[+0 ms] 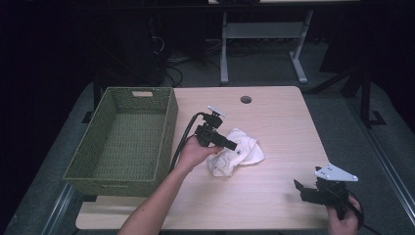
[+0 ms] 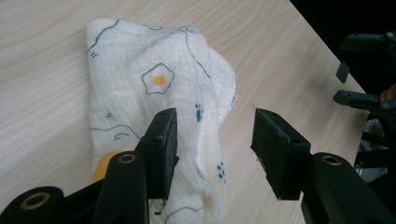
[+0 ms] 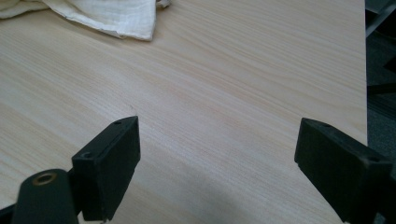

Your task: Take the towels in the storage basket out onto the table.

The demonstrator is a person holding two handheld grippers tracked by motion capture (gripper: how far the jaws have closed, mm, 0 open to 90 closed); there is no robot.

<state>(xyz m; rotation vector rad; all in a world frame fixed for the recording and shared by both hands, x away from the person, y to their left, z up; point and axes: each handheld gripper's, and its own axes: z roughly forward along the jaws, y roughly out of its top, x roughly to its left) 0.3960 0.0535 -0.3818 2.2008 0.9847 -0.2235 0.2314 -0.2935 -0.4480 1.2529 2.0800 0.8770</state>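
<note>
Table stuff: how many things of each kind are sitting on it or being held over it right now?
Woven green basket: 1
White cloth with a fried-egg print: 1
Hand-held black grippers: 2, the left gripper over the cloth, the right gripper over bare table
Total: 4

A white muslin cloth (image 1: 238,151) is lying crumpled in a loose heap near the middle of the light wooden table (image 1: 274,196), just right of the green woven basket (image 1: 122,142). Fried-egg motifs and blue line drawings are showing on its upper folds (image 2: 159,79). One plain corner (image 3: 135,21) is resting flat on the tabletop.
</note>
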